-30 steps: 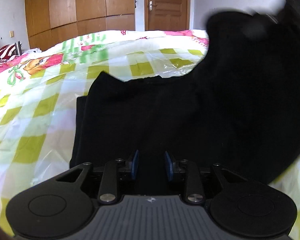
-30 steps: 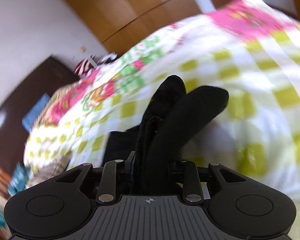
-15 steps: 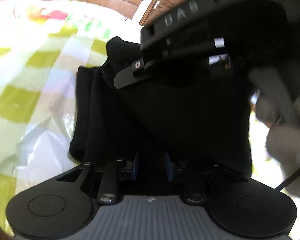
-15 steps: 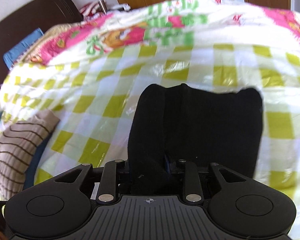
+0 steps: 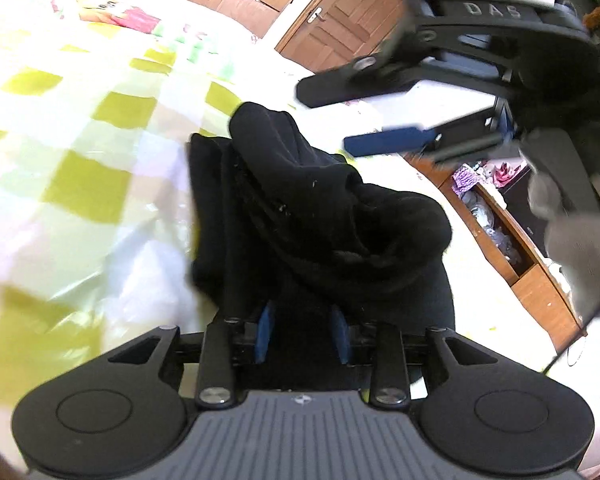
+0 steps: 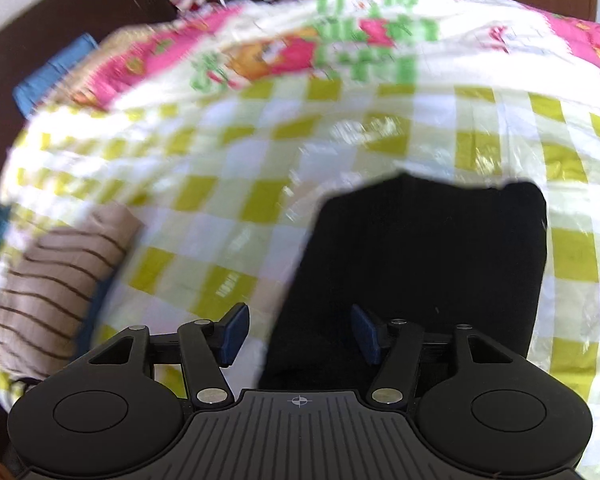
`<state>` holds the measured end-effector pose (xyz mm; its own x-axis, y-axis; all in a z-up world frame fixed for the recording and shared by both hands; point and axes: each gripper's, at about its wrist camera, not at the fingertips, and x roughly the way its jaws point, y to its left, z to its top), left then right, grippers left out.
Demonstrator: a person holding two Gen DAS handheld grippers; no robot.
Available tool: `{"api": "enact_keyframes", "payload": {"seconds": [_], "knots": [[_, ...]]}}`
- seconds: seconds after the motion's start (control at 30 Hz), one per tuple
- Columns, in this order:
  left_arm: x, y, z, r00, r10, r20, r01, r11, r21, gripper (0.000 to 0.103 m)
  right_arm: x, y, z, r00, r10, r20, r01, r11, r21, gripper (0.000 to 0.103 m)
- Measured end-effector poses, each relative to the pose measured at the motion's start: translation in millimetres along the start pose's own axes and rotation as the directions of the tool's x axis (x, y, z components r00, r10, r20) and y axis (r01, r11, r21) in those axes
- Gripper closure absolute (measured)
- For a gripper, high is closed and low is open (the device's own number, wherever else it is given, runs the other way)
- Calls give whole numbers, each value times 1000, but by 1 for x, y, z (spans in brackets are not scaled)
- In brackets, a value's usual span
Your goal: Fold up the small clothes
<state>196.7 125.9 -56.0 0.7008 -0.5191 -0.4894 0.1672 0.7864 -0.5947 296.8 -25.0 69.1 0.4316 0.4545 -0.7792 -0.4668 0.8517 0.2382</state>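
Observation:
A black garment (image 5: 320, 216) lies bunched and partly folded on the green-checked bedcover (image 5: 80, 184). My left gripper (image 5: 302, 336) is shut on its near edge, black cloth between the blue pads. In the right wrist view the same garment (image 6: 420, 264) lies as a flat dark rectangle. My right gripper (image 6: 298, 334) is open and empty just above the garment's near left corner. It also shows in the left wrist view (image 5: 384, 116) at the upper right, jaws apart above the cloth.
A folded beige striped garment (image 6: 56, 280) lies at the bed's left edge. A dark headboard (image 6: 60, 32) stands behind. A wooden door (image 5: 340, 28) and a low wooden shelf (image 5: 512, 240) stand beyond the bed on the right.
My right gripper has opened and let go of the black cloth, which now lies folded over on the bed. The left gripper has kept its hold and swung its view rightward.

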Motion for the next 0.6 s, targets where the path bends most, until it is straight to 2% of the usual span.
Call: {"api": "enact_keyframes", "payload": {"seconds": [0.1,0.2,0.3,0.37,0.43,0.53,0.6], "knots": [[-27,-2,-10,1000,12,27,-11,1000,-24,55,-12,-1,5,995,-65,70,72,992,-100,36],[-50,-15,-16,996,-5,90,11,998,-63,47,-6,-17,6,995,-80,67,86,991,-105,35],[-56,-36,-14,989,-44,142,55,995,-77,44,5,-29,6,994,-90,61,96,988,-121,35],[-54,-56,-7,983,-22,180,24,1000,-12,44,10,-34,3,996,-75,55,82,988,-132,35],[-43,-77,-4,979,23,201,-42,995,91,43,10,-42,-3,996,-69,57,75,991,-108,35],[-27,-94,-2,967,95,235,-142,971,192,43,-1,-58,-11,996,-43,75,47,998,-50,35],[-11,-98,0,967,161,200,-203,955,216,43,-12,-67,-17,995,-31,95,34,999,-35,35]]}}
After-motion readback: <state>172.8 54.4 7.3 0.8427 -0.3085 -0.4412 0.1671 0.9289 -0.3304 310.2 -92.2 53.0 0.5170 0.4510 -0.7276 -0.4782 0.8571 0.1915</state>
